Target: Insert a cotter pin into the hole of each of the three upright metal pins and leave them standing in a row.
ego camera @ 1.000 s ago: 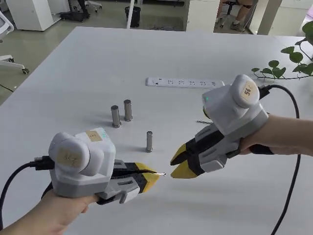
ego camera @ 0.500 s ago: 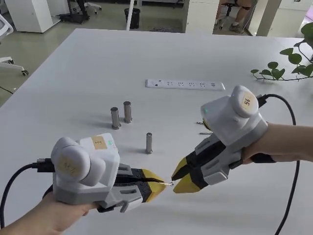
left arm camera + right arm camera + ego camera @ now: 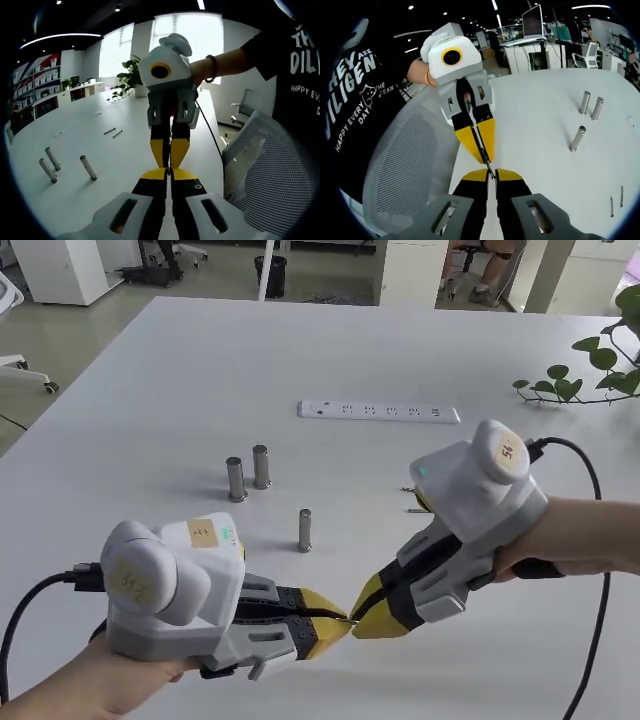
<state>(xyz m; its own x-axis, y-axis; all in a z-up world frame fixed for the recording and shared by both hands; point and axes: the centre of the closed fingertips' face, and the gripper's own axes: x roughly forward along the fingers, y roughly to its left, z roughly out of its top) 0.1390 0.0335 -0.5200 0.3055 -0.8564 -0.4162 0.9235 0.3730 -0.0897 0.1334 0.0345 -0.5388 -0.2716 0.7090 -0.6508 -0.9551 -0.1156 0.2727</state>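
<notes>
Three upright metal pins (image 3: 236, 479) (image 3: 261, 466) (image 3: 305, 530) stand on the white table (image 3: 180, 370); they also appear in the left gripper view (image 3: 88, 167) and the right gripper view (image 3: 577, 138). My left gripper (image 3: 343, 620) and right gripper (image 3: 359, 614) meet tip to tip near the table's front. A thin cotter pin (image 3: 481, 147) lies along the left gripper's (image 3: 488, 161) jaws, which are shut on it. My right gripper (image 3: 494, 175) is shut on the pin's free end. From the left gripper (image 3: 169, 173), the right gripper (image 3: 170, 164) points straight at it.
Two spare cotter pins (image 3: 418, 510) lie on the table right of the metal pins. A white power strip (image 3: 378, 412) sits further back, a leafy plant (image 3: 590, 370) at the far right edge. A mesh chair (image 3: 265, 170) stands by the table.
The right gripper, open a second ago, has moved down to the left gripper's tips and shut on the protruding end of the cotter pin. The metal pins have not moved.
</notes>
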